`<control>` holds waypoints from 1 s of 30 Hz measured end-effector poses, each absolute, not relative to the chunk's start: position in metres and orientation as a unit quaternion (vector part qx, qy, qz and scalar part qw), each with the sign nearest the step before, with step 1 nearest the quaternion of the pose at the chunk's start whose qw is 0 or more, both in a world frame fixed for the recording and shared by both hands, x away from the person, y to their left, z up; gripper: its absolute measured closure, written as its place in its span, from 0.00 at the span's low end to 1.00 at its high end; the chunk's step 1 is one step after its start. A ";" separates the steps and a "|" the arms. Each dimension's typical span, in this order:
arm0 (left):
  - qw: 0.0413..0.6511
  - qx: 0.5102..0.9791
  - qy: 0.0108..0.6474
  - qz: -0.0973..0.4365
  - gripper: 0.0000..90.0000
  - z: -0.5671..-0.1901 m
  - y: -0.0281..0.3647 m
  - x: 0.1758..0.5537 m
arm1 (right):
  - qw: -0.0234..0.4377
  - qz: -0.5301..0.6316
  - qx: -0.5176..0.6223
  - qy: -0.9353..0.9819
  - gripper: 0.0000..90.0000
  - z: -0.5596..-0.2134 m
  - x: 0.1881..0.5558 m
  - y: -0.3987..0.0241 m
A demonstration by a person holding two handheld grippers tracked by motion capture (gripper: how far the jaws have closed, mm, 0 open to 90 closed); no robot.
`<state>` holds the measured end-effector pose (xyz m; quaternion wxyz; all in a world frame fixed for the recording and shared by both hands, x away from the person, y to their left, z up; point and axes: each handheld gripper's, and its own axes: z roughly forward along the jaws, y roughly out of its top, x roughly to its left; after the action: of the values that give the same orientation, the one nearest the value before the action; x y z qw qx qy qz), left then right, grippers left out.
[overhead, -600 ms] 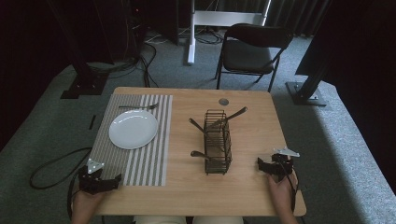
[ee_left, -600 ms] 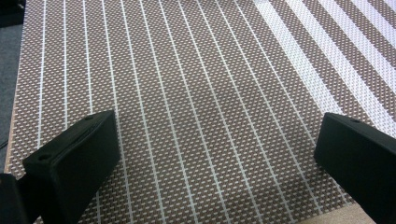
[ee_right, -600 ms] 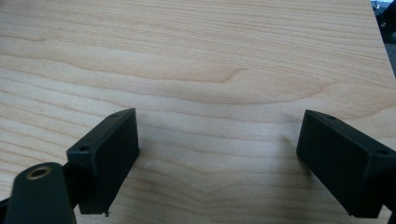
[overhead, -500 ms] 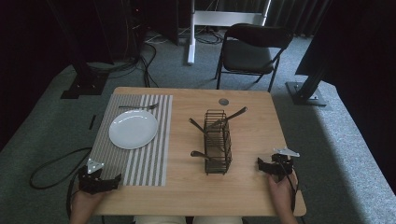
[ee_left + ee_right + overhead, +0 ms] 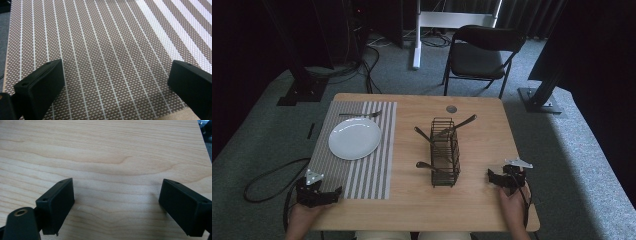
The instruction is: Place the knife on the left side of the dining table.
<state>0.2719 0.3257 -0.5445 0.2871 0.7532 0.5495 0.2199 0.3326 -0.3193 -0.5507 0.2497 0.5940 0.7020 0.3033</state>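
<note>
Cutlery in a black wire caddy [image 5: 445, 152], standing upright near the middle of a wooden table [image 5: 472, 210], with several handles poking out through its sides and top at loose angles; which pieces are spoons and which forks cannot be told from above. Companion items: white plate [image 5: 354, 138] on a striped placemat [image 5: 372, 175] at table left, and a single fork [image 5: 359, 114] lying on the mat just beyond the plate. Left gripper [image 5: 115, 82]: jaws spread wide, nothing between them, poised low over the near corner of the placemat. Right gripper [image 5: 116, 202]: jaws likewise spread and empty, over bare wood near the table's right edge, well apart from the caddy. Risks, as judgement: the caddy looks light and tall, so a sideways tug on a snagged handle would likely tip or drag it unless the other gripper steadies it; slim, smooth handles may slip or swivel in a pinch taken off-centre; a piece set down carelessly could knock the plate or ruck the mat.
</note>
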 end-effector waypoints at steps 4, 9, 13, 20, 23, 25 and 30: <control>0.289 0.761 0.537 0.222 0.02 -0.544 0.321 0.267 | 0.250 0.303 0.594 0.702 0.13 -0.551 0.333 -0.319; 0.298 0.771 0.523 0.208 0.02 -0.542 0.309 0.263 | 0.250 0.303 0.595 0.701 0.13 -0.551 0.332 -0.319; 0.319 0.776 0.508 0.195 0.02 -0.535 0.298 0.263 | 0.250 0.303 0.595 0.701 0.13 -0.551 0.332 -0.319; 0.348 0.792 0.465 0.186 0.02 -0.520 0.270 0.259 | 0.250 0.303 0.595 0.701 0.13 -0.551 0.332 -0.319; 0.365 0.798 0.441 0.186 0.02 -0.510 0.254 0.257 | 0.250 0.303 0.595 0.701 0.13 -0.551 0.332 -0.319; 0.380 0.800 0.426 0.185 0.02 -0.502 0.244 0.256 | 0.250 0.303 0.595 0.701 0.13 -0.551 0.332 -0.319; 0.399 0.808 0.394 0.183 0.02 -0.486 0.223 0.254 | 0.250 0.303 0.595 0.701 0.13 -0.551 0.332 -0.319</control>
<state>0.2542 0.2235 -0.4865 0.3988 0.8077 0.3937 0.1834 0.3324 -0.3192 -0.5507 0.2501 0.5946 0.7015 0.3031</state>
